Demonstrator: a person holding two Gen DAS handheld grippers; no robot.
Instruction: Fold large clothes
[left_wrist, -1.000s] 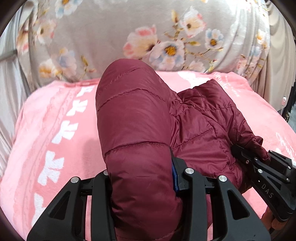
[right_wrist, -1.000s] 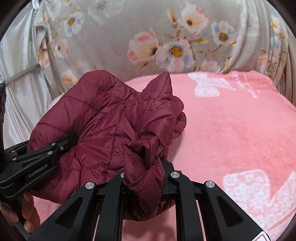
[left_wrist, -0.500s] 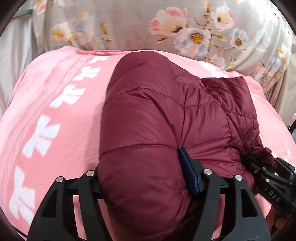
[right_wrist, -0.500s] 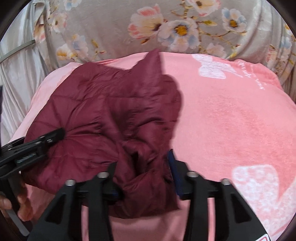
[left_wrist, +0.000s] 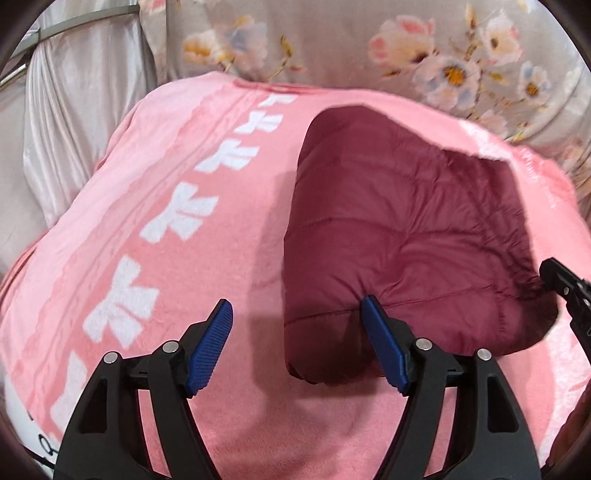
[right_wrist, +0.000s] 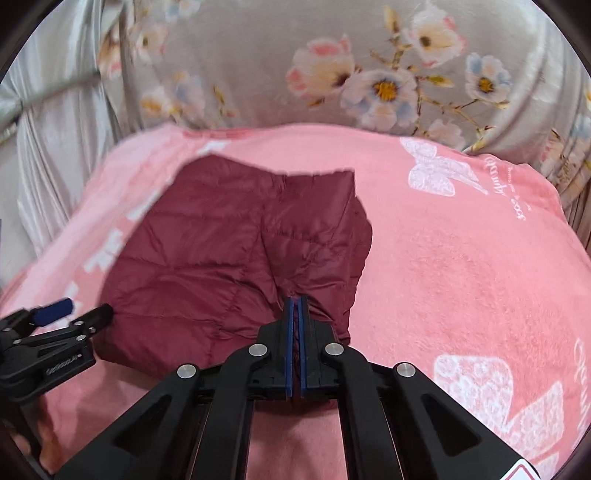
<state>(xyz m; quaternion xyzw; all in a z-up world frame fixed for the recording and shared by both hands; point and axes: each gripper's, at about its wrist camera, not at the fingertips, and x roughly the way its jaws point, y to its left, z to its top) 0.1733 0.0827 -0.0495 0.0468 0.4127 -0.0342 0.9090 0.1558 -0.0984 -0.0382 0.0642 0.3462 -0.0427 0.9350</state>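
A maroon quilted puffer jacket (left_wrist: 399, 236) lies folded on a pink blanket (left_wrist: 192, 332). My left gripper (left_wrist: 295, 314) is open, its blue pads wide apart at the jacket's near left corner; the right pad (left_wrist: 380, 339) touches the fabric. In the right wrist view the jacket (right_wrist: 221, 258) lies flat, and my right gripper (right_wrist: 295, 306) is shut on a pinch of its near edge. The left gripper (right_wrist: 70, 314) shows open at the jacket's left edge. The right gripper's tip (left_wrist: 565, 288) shows at the jacket's right edge.
The pink blanket (right_wrist: 461, 277) with white butterfly prints covers the bed. A grey floral sheet (right_wrist: 369, 74) rises behind it. Silver curtain fabric (left_wrist: 66, 129) hangs at the left.
The jacket has come down from the air to lie flat on the blanket. My left gripper has opened and let go of it. My right gripper has closed tight on the edge.
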